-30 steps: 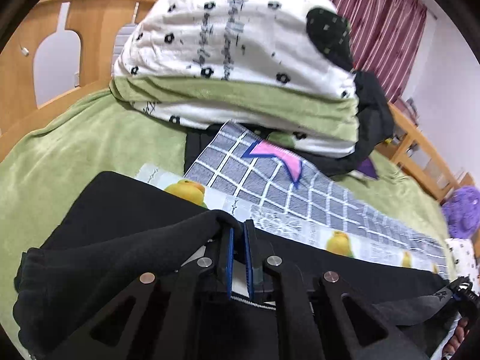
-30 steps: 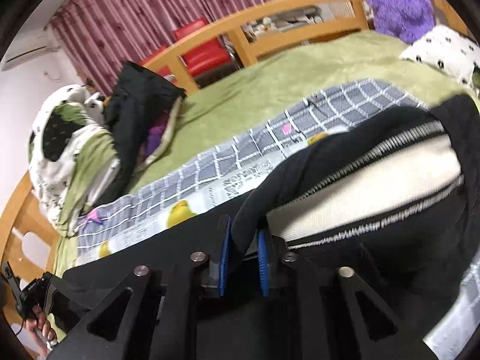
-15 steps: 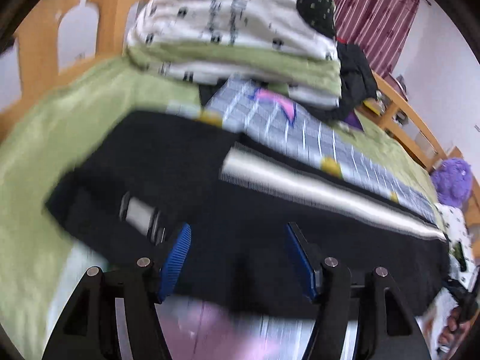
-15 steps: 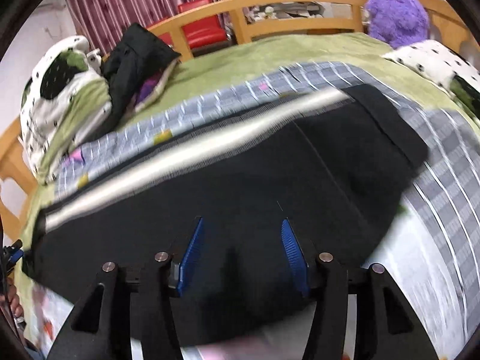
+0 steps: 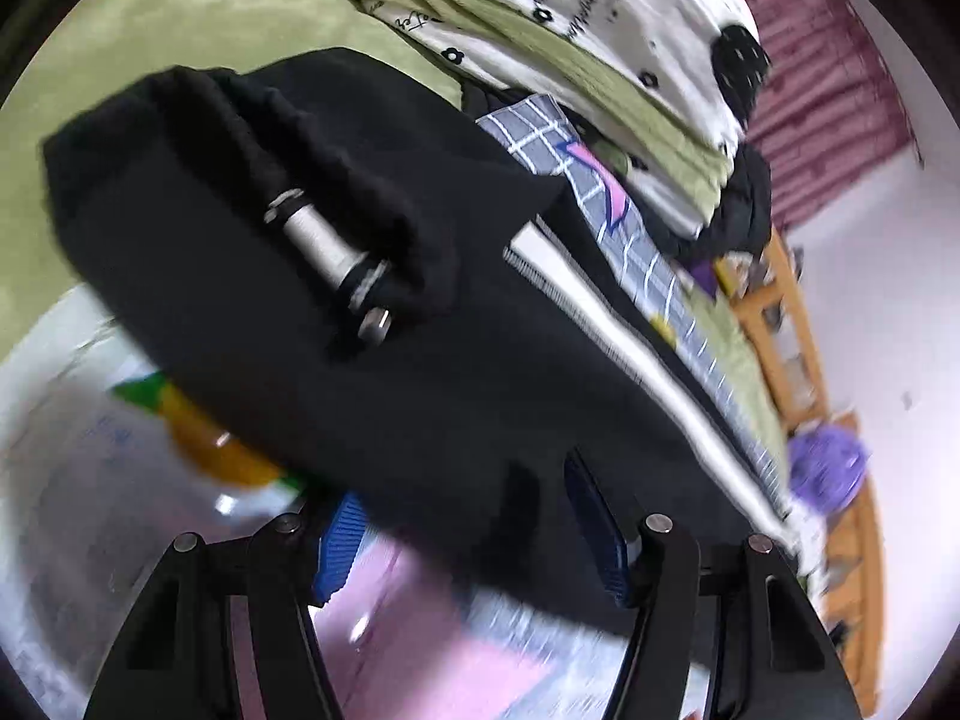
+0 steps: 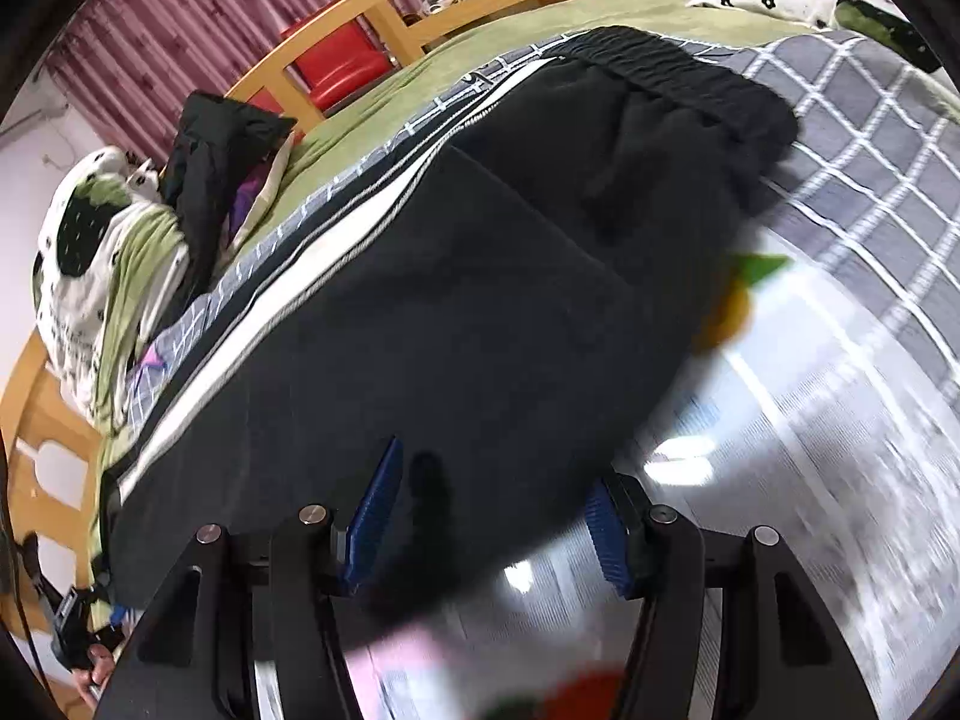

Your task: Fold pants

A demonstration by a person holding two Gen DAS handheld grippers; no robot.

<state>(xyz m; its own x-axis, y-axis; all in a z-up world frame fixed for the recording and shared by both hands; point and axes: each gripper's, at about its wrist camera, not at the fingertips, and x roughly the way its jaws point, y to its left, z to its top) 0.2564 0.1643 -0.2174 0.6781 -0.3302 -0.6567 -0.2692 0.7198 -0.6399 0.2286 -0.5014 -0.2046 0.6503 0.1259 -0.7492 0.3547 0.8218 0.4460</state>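
The bed (image 6: 528,18) fills both views, green cover underneath, a grey checked sheet (image 6: 870,138) spread over it. Across that sheet lie the pants (image 6: 456,312), black, laid long with a white side stripe (image 6: 252,324) running along the far edge. Waistband (image 6: 678,75) sits at the far right end in the right view; in the left view the cuff end (image 5: 252,138) is bunched up, with a drawstring tip (image 5: 324,252) lying on the cloth. Heaped at the head of the bed: a white flowered duvet (image 5: 588,42) and a black jacket (image 6: 210,150). Wooden bedframe (image 6: 420,12) behind, maroon curtain (image 6: 162,42) beyond it, a purple plush (image 5: 828,474) off at the side.

Left gripper (image 5: 474,531) — jaws apart, near edge of the pants showing between the blue pads (image 5: 342,540), nothing pinched. Right gripper (image 6: 486,519) — jaws apart too, and they have just been opening; the pants' near hem lies between the pads (image 6: 372,510), not clamped. Much of the near foreground is motion-blurred.
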